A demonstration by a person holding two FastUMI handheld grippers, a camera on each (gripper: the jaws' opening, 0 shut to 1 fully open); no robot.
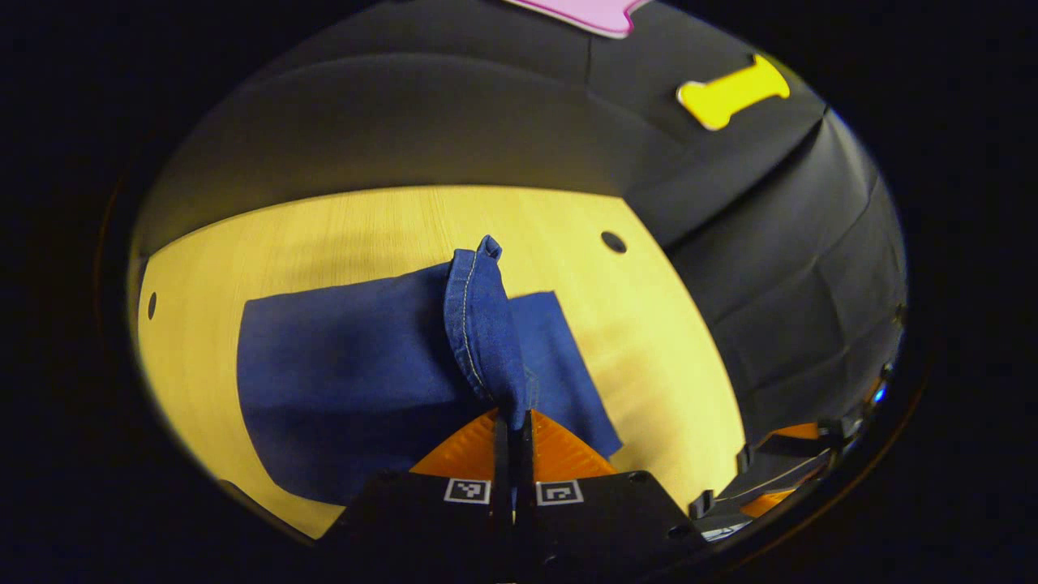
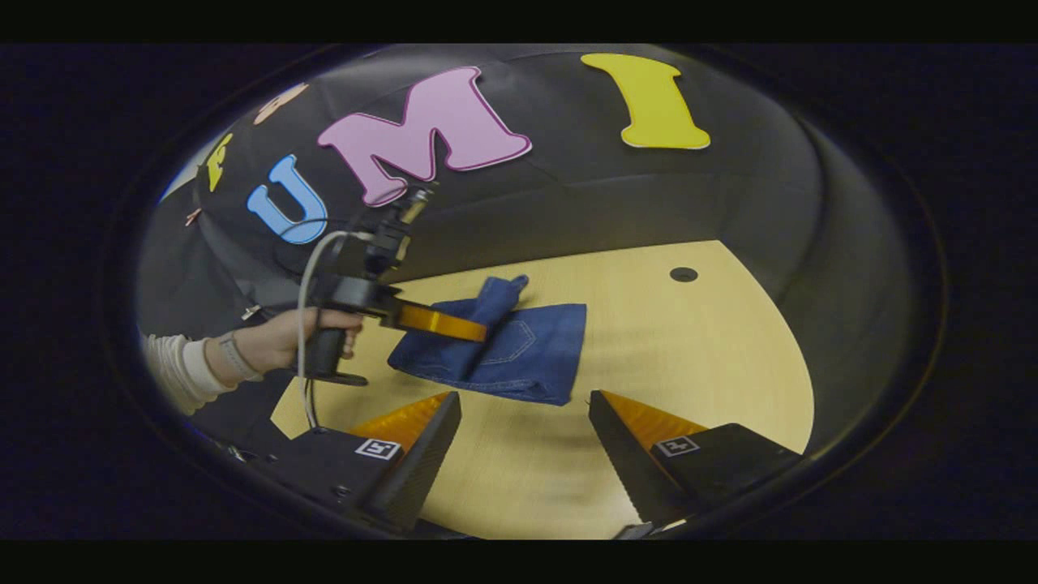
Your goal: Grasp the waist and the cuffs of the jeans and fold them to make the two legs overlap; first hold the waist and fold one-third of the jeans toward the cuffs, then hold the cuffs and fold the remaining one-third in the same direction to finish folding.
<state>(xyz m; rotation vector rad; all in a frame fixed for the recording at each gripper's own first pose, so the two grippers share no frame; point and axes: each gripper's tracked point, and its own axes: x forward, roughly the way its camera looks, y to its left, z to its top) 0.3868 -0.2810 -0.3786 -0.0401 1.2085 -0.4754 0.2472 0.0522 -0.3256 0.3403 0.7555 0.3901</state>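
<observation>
The blue jeans lie folded into a flat pile on the wooden table. My left gripper is shut on a stitched hem end, seemingly a cuff, which stands up from the pile above the fingers. In the right gripper view a hand holds the left gripper from the left, its fingers clamped on the raised denim strip over the jeans; a back pocket faces up. My right gripper is open just in front of the pile's near edge, with nothing between its fingers.
A dark round hole sits in the table behind and to the right of the jeans. The booth's black cloth wall closes the back and sides. A white cable hangs from the left gripper's handle. The right gripper's body shows low right in the left gripper view.
</observation>
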